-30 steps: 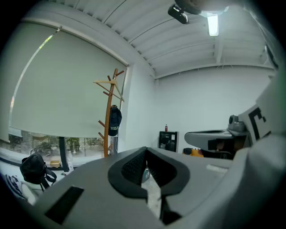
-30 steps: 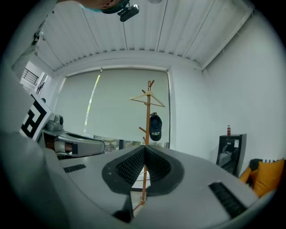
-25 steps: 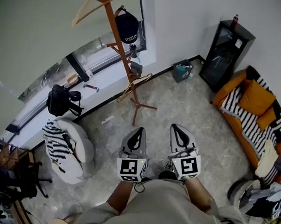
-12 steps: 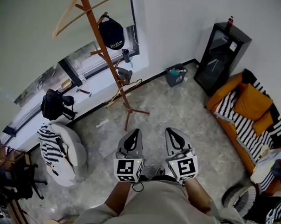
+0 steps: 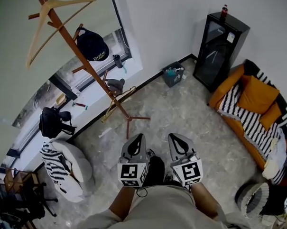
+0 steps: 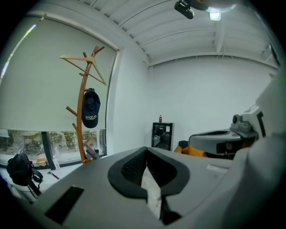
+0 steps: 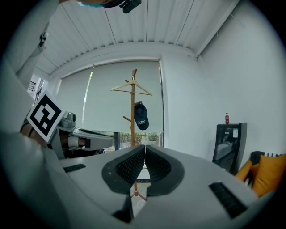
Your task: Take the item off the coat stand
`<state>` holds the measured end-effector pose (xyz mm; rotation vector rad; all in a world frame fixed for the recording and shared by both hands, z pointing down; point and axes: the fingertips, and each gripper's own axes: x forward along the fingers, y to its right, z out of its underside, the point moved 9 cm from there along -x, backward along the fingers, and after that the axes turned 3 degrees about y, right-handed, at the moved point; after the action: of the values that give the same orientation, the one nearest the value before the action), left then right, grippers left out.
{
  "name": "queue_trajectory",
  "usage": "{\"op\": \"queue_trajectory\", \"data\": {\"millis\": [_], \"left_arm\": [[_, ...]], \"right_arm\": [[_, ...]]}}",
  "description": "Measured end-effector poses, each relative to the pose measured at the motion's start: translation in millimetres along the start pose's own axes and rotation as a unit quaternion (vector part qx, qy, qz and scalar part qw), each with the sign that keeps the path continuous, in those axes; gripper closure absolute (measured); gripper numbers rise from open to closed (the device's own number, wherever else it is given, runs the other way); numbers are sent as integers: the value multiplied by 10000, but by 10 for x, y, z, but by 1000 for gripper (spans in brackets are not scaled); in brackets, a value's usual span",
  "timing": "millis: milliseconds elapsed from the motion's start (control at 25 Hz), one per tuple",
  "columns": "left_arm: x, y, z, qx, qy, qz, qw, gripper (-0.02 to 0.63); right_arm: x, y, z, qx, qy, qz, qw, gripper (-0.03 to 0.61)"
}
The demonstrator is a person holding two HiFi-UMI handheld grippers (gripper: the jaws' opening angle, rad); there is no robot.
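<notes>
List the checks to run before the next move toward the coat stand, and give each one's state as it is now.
1. Dark cap hangs on the coat stand: ok.
2. Jaws open for a grasp: not ok. The left gripper and the right gripper are both shut and empty.
3. Grippers within reach of the cap: not ok. Both are held low by the person's body, and the stand is across the floor.
4. Floor between person and stand free of obstacles: ok, judging by the head view.
5. Which item is meant: cannot tell. A wooden hanger on top and a second hanger lower down hang there too.
</notes>
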<state>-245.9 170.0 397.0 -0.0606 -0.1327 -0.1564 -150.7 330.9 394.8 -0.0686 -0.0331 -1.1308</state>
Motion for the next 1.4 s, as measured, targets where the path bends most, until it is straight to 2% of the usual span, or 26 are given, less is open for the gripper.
{"op": "queue_trajectory", "data": {"millis": [200,360,560,880,1040,1160,1400], "left_arm": [[666,-282,5,-53,-15,178,9998,603],[1205,-576,-256,104,115,338,9993,603],[1735,-974,-470,105,132,490,9987,603],[2280,-1373,-479,-95,-39,365,9993,603],[2478,-1541,-384,-255,-205,-32,9995,603],[2609,-1625,-379,-330,-241,-604,9973,603],[2768,-1750,-391,-606,-312,-1865,9801,603]], "right_arm": [[495,298,67,-144,-150,32,9998,574],[1006,606,-80,-472,-286,60,9985,574],[1644,910,-248,-449,-175,230,9986,574],[2420,1018,-244,-387,-538,-290,9974,573],[2798,1131,-163,-474,-690,-832,9930,574],[3112,1271,-120,-597,-669,-1456,9853,572],[3721,1542,-168,-1045,-540,-2728,9548,572]]}}
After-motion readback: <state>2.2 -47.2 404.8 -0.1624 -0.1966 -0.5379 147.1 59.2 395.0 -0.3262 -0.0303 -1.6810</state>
